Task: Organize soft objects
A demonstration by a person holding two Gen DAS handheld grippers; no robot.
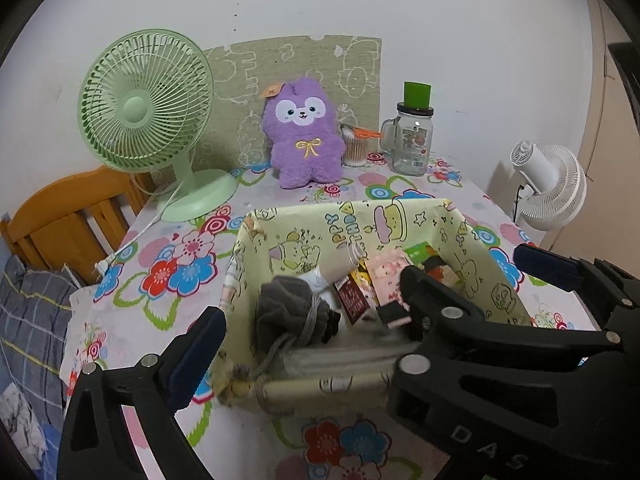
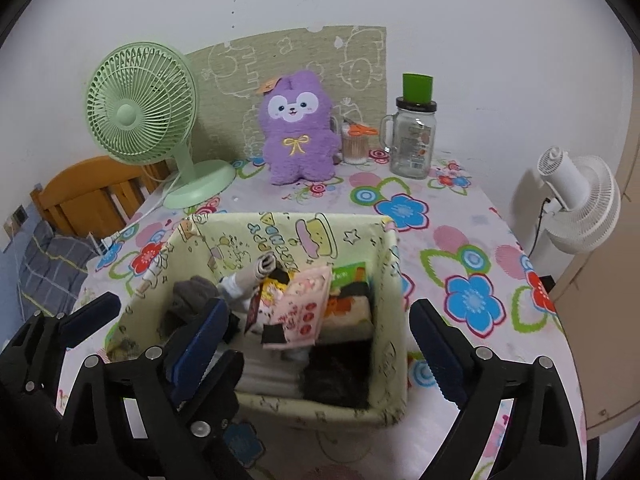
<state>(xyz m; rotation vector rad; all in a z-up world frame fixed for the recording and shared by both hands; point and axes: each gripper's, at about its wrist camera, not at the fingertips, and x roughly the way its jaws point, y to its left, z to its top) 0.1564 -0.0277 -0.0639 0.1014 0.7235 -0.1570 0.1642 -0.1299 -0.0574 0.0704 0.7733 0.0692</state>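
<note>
A pale yellow fabric basket [image 1: 320,224] [image 2: 240,236] with cartoon print sits on the flowered tablecloth. It holds a grey drawstring pouch [image 1: 284,308] [image 2: 192,292], a rolled white sock [image 2: 248,280], pink packets [image 2: 300,308] and a dark cloth [image 2: 340,376]. My left gripper [image 1: 316,332] is open: its left finger stands outside the basket's left wall, its right finger inside. My right gripper [image 2: 319,306] is open too, with its left finger in the basket and its right finger outside the right wall. Neither holds anything. A purple plush toy [image 1: 304,136] [image 2: 298,128] sits upright at the back.
A green desk fan [image 1: 148,120] stands back left, its cord trailing off the table edge. A glass mug jar with a green cap [image 1: 412,136] and a swab tub with orange scissors [image 1: 356,148] stand back right. Beyond the table are a white fan [image 1: 548,184] and a wooden chair [image 1: 68,216].
</note>
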